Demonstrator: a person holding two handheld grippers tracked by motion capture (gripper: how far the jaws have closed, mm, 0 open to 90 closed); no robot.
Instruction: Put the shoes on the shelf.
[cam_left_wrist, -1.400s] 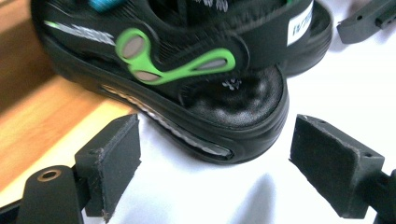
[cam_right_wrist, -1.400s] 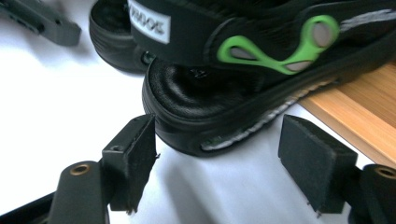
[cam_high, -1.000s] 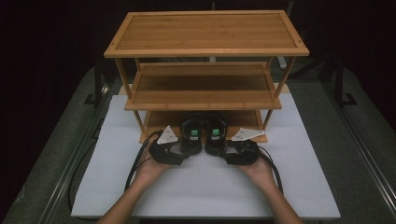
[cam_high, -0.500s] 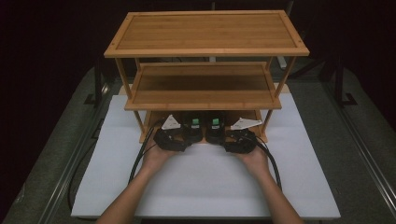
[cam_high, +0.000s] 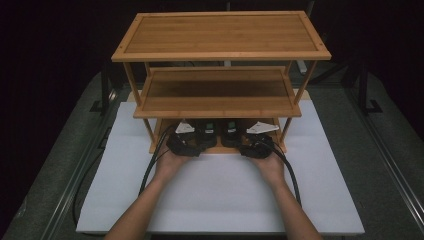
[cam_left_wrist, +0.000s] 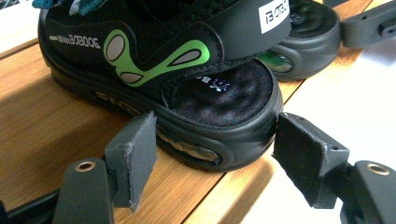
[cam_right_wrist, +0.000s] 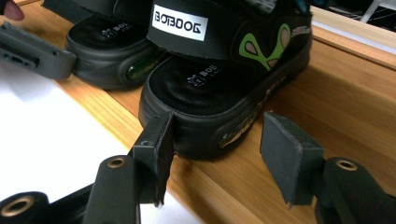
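I'm bringing both grippers forward onto the bottom shelf (cam_high: 227, 148) | left gripper (cam_left_wrist: 215, 161) open around left sandal (cam_left_wrist: 187, 88) heel | right gripper (cam_right_wrist: 217, 154) open around right sandal (cam_right_wrist: 224, 84) | grasp coming next

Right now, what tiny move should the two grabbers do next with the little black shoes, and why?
Probably ease both forward a touch, then squeeze. Each black shoe sits on the rack's bottom shelf. The left gripper has its pads either side of the left shoe, not pressing. The right gripper brackets the right shoe the same way.
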